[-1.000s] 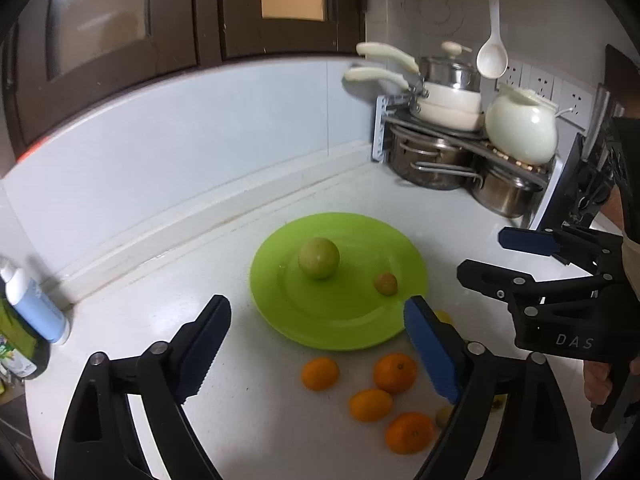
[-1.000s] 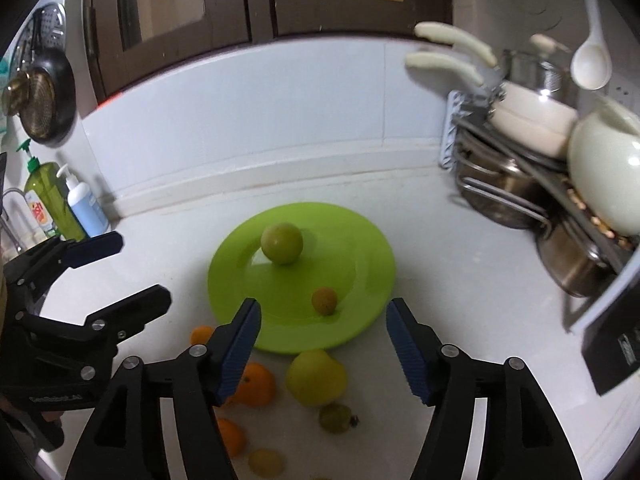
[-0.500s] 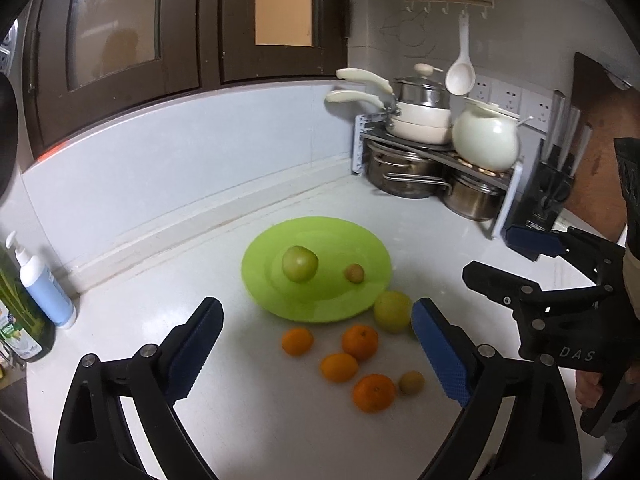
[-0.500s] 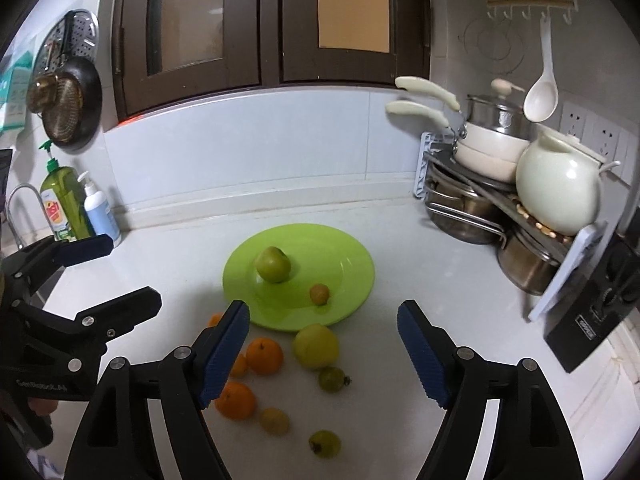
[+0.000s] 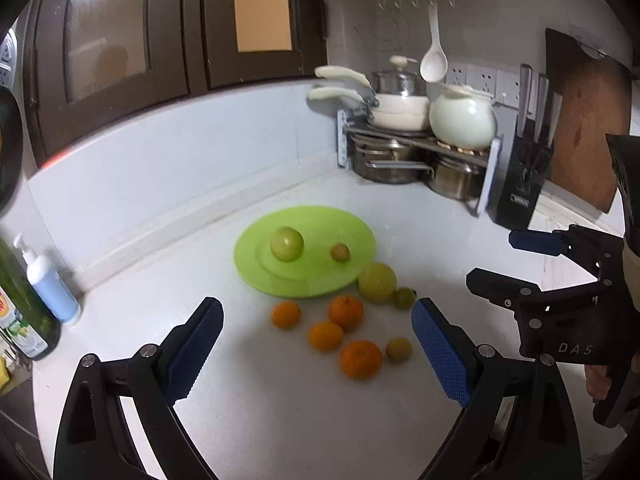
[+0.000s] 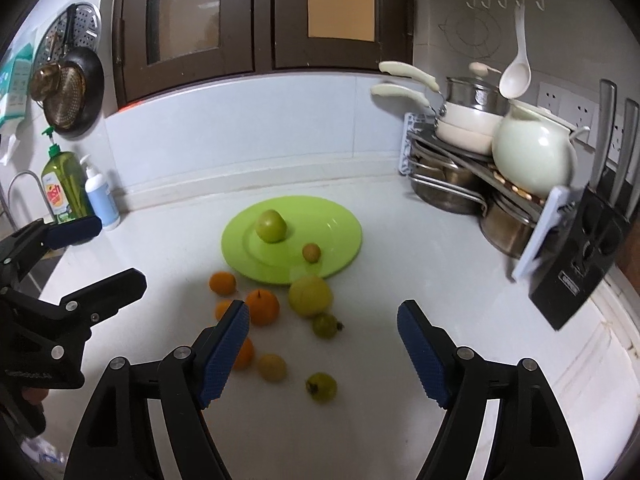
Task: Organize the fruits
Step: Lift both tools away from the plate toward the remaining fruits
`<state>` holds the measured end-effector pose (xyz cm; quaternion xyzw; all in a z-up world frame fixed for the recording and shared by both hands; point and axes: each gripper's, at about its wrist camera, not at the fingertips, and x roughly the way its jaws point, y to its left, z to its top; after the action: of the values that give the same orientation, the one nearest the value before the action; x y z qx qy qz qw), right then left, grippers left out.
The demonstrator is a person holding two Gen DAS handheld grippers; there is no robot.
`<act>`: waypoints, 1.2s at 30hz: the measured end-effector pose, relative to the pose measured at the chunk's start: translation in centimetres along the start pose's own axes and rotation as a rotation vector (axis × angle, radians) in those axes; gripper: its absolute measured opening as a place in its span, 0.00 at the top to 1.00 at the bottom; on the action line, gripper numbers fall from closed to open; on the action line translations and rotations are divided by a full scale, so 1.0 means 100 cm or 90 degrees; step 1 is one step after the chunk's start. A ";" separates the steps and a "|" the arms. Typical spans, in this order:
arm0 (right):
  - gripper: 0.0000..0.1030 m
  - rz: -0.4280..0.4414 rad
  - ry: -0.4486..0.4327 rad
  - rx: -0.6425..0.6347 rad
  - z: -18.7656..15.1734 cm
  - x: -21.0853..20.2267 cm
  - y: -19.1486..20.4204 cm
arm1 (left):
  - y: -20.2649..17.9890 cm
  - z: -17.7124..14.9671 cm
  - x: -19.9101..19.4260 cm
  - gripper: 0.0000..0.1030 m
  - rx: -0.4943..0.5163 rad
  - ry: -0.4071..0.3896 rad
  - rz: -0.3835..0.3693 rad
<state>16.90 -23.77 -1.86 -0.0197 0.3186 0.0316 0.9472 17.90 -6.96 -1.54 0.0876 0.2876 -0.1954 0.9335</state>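
A lime-green plate (image 5: 256,272) (image 6: 340,256) lies on the white counter with a green apple (image 5: 287,243) (image 6: 271,226) and a small brownish fruit (image 5: 340,252) (image 6: 311,252) on it. In front of the plate lie several oranges (image 5: 345,313) (image 6: 262,306), a large yellow-green fruit (image 5: 377,282) (image 6: 310,295) and a few small green and yellow fruits (image 5: 398,350) (image 6: 321,387). My left gripper (image 5: 316,312) (image 6: 114,254) hovers open above the loose fruit, holding nothing. To its right my right gripper (image 6: 322,312) (image 5: 496,260) is open and empty too.
A pot rack (image 6: 460,168) with pans and a white kettle (image 5: 464,120) fills the back right corner, with a knife block (image 6: 576,264) beside it. Soap bottles (image 6: 100,196) stand at the back left by a sink edge. A wall runs behind the plate.
Both grippers have pulled back from the plate, so the loose fruit in front of it has come fully into view. Both pairs of jaws stand a little wider.
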 end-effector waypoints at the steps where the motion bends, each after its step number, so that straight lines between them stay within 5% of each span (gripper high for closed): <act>1: 0.26 0.001 0.005 0.000 -0.002 0.001 0.000 | -0.001 -0.002 0.001 0.07 0.001 0.003 -0.001; 27: 0.26 0.015 0.132 0.005 -0.055 0.052 0.000 | -0.014 -0.052 0.068 0.22 0.050 0.110 -0.074; 36: 0.35 0.029 0.161 0.016 -0.060 0.075 -0.005 | -0.017 -0.053 0.095 0.31 0.042 0.144 -0.094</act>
<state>19.24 -24.22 -11.14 -0.0044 0.4363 0.0465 0.8986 21.72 -10.05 -11.38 0.1182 0.3900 -0.2621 0.8748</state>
